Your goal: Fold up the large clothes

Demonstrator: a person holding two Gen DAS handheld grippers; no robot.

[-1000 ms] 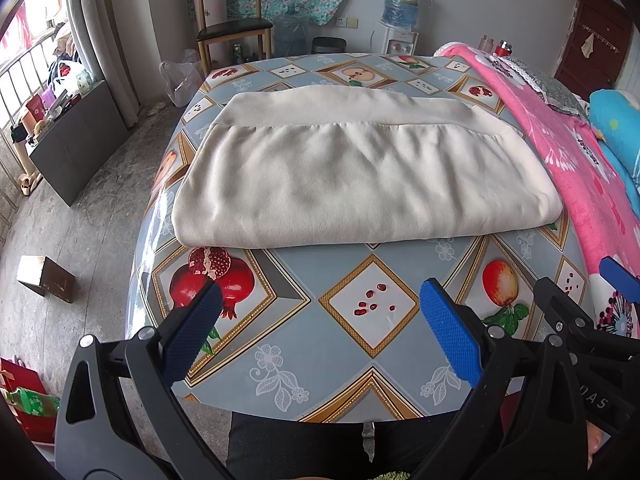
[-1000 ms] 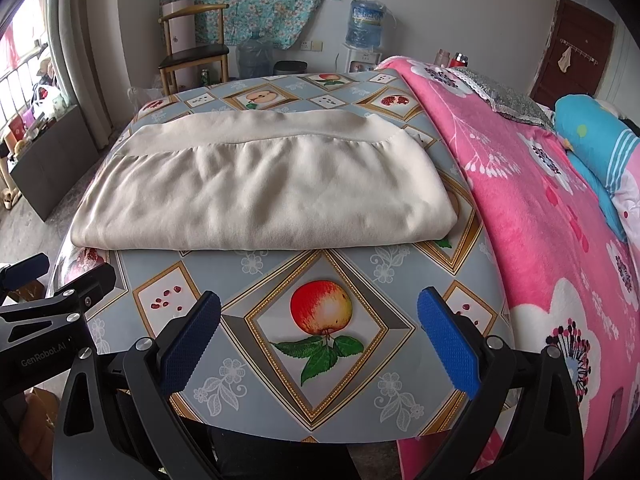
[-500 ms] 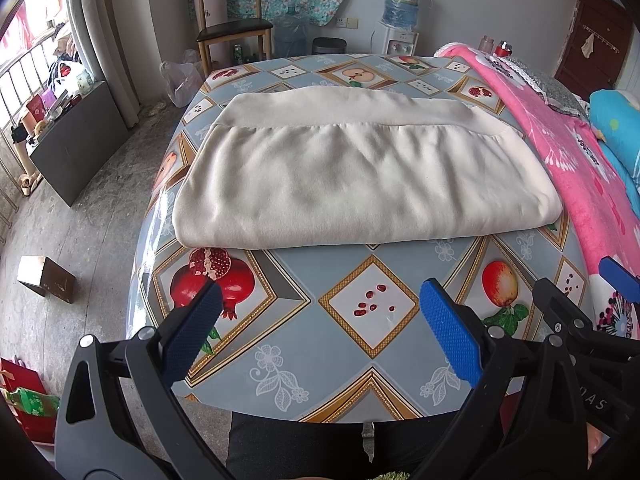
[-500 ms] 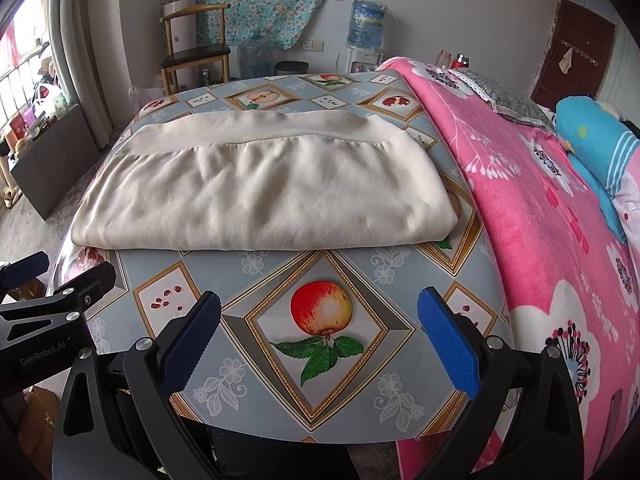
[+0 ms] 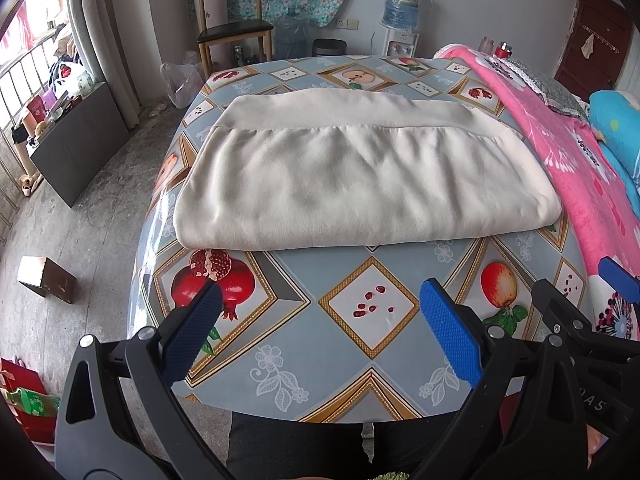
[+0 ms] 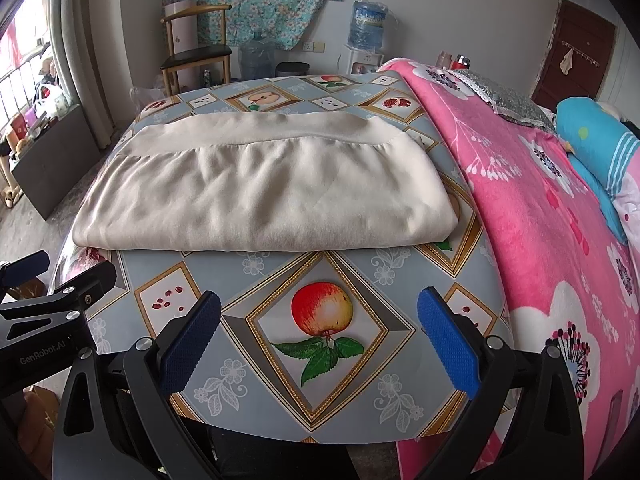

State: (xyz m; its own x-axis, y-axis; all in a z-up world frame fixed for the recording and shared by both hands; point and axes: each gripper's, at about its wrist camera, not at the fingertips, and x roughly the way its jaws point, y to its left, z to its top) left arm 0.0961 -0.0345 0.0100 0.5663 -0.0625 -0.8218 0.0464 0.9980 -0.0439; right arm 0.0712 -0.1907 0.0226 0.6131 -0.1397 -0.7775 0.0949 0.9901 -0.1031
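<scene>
While the folded cream garment (image 5: 360, 184) lies unmoved, both tongs (image 5: 318, 320) (image 6: 318, 320) stay wide, empty

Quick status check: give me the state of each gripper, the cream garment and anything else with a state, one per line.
Left gripper: open, empty, short of the garment.
Right gripper: open, empty, short of the garment.
Cream garment: folded, flat on the table, ribbed band at the far edge.
Tablecloth: spread over the table.
Wooden chair: upright, empty.
Water bottle: seated on its dispenser.
</scene>
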